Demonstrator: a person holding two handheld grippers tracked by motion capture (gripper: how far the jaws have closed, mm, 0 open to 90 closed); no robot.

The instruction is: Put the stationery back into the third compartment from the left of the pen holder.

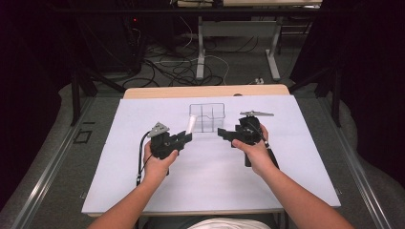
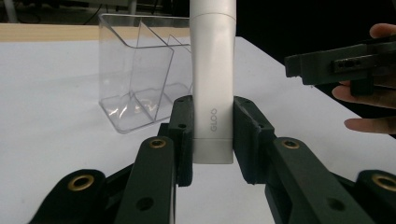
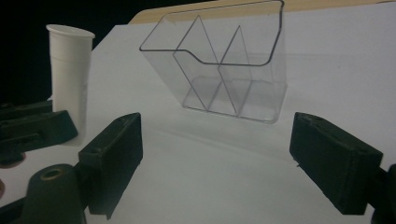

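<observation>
A clear divided organizer [image 1: 207, 117] stands empty near the tabletop's [image 1: 143, 191] far edge. Left gripper [image 2: 212, 135] pinches an upright white glue tube [image 2: 213, 79] beside it; right gripper's [image 3: 233, 154] jaws are spread, holding nothing.

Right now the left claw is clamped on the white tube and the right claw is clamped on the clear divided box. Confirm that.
Half right. The left claw is clamped on the white tube, as the left gripper view shows. The right claw grips nothing: in the right gripper view its jaws stand apart over bare table, with the clear divided box farther off, untouched.
</observation>
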